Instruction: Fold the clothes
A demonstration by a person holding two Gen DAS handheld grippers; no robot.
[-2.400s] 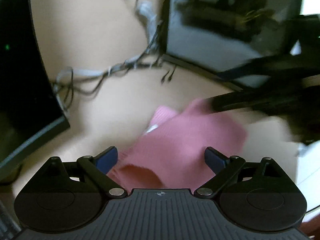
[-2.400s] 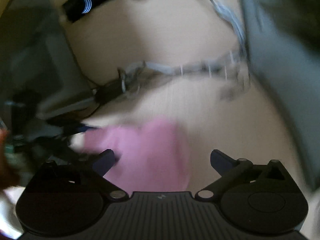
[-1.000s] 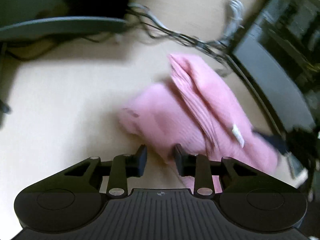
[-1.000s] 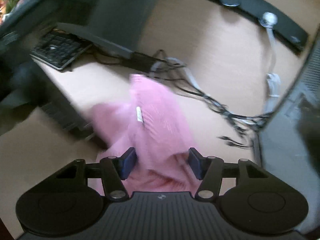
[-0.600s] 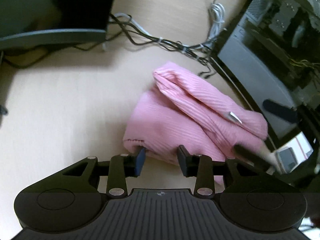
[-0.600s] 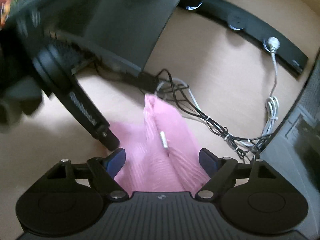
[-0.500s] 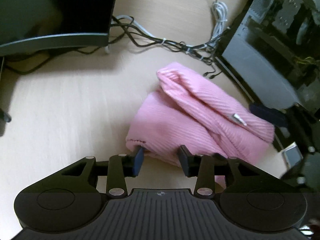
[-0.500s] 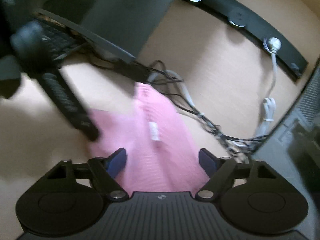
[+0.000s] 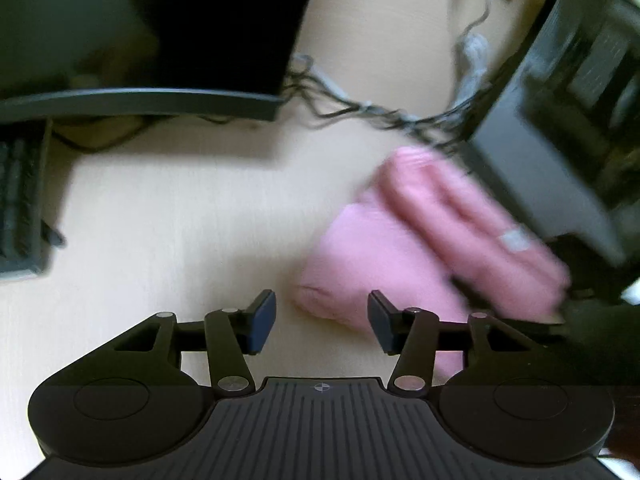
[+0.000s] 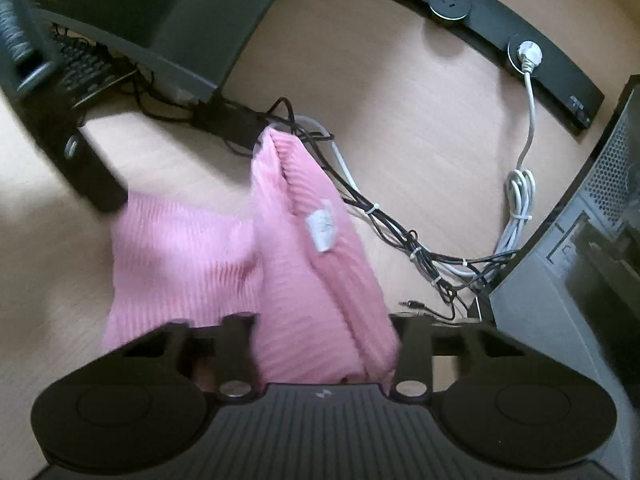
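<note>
- Left gripper (image 9: 322, 322): jaws wide, empty, just short of pink garment (image 10: 224, 256).
- Right gripper (image 10: 326, 354): fingertips buried in cloth; grip uncertain.
- White label (image 10: 321, 227) unreadable.

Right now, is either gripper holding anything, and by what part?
The left gripper is open and empty, near the pink garment's edge. The right gripper straddles its near end; a clamp can't be confirmed.

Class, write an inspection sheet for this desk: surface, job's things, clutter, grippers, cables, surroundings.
Surface: pale wooden desk.
Job's things: pink ribbed garment, roughly folded, white label showing.
Clutter: keyboard.
Grippers: left gripper open, cloth edge between its fingers; right gripper astride the garment, fingertips hidden.
Cables: black cable bundle; white cord plugged into socket strip.
Surroundings: monitor, computer case.
</note>
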